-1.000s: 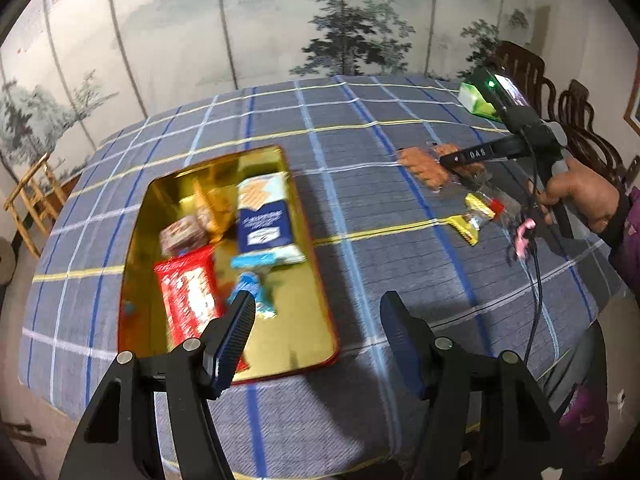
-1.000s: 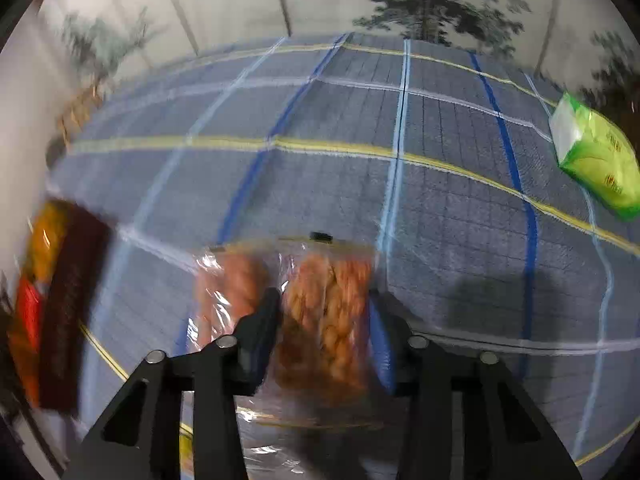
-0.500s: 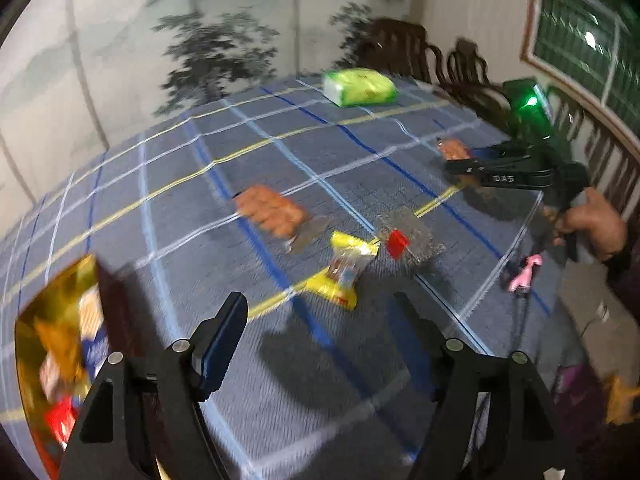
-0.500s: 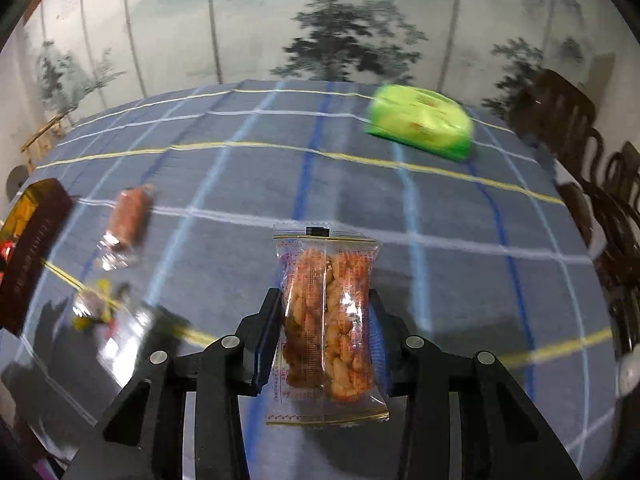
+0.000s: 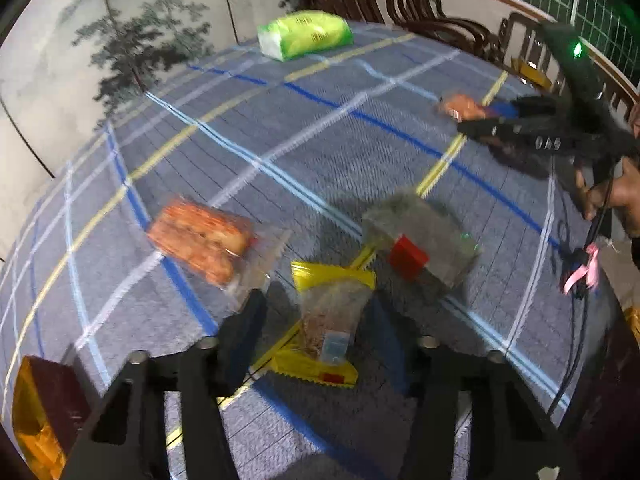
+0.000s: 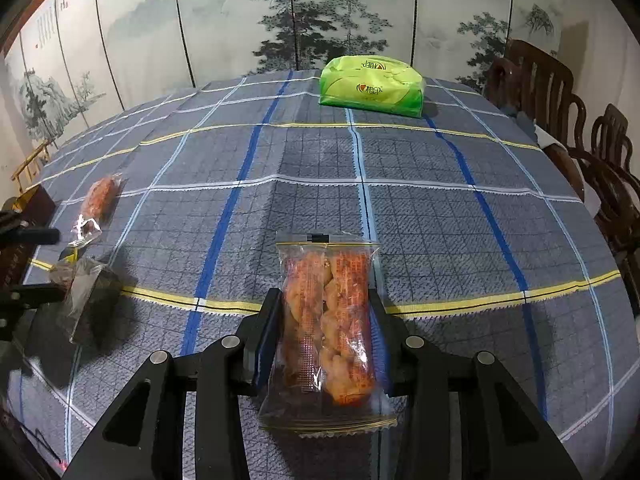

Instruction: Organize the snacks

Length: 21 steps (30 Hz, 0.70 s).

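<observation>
Left tongs nearer yellow packet

Green tissue pack on plaid tablecloth

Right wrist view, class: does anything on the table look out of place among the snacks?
Yes: the green tissue pack at the table's far edge is no snack and lies apart from them. Otherwise nothing looks spilled or torn; the right gripper holds an intact orange snack packet.
</observation>
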Each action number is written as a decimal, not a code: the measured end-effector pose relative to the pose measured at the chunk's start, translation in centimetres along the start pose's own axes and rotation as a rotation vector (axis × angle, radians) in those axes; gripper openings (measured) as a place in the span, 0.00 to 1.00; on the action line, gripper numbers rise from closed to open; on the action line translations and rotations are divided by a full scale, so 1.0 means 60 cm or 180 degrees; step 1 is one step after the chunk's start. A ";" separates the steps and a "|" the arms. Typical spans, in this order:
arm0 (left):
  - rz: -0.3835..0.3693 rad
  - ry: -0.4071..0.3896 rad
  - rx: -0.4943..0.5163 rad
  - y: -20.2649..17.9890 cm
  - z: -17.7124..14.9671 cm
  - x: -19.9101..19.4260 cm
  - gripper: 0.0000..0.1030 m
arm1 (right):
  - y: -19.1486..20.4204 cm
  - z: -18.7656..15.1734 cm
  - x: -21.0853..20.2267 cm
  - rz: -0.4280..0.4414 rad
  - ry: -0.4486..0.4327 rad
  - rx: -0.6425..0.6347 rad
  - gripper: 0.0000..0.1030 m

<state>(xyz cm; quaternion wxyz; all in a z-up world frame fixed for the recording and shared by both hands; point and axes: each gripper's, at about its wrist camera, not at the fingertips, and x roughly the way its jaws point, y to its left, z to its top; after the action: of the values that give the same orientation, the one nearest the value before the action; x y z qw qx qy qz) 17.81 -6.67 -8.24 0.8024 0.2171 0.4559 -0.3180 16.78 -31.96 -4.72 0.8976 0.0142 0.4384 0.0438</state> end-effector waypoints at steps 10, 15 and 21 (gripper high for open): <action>0.0090 -0.0109 -0.0573 -0.022 -0.023 -0.030 0.20 | 0.002 0.001 0.003 0.0016 0.0011 -0.0009 0.42; 0.0101 -0.0348 -0.0914 -0.043 -0.059 -0.115 0.20 | 0.004 0.001 0.003 0.0040 0.0007 -0.0020 0.40; 0.0230 -0.0489 -0.1285 -0.033 -0.103 -0.197 0.20 | 0.008 -0.004 -0.006 0.0159 0.0011 0.0120 0.39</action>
<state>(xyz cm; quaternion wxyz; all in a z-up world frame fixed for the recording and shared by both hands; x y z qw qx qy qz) 8.23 -0.40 -1.08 0.8728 0.0433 0.4399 -0.2069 16.36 -31.49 -4.56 0.8951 0.0419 0.4402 0.0579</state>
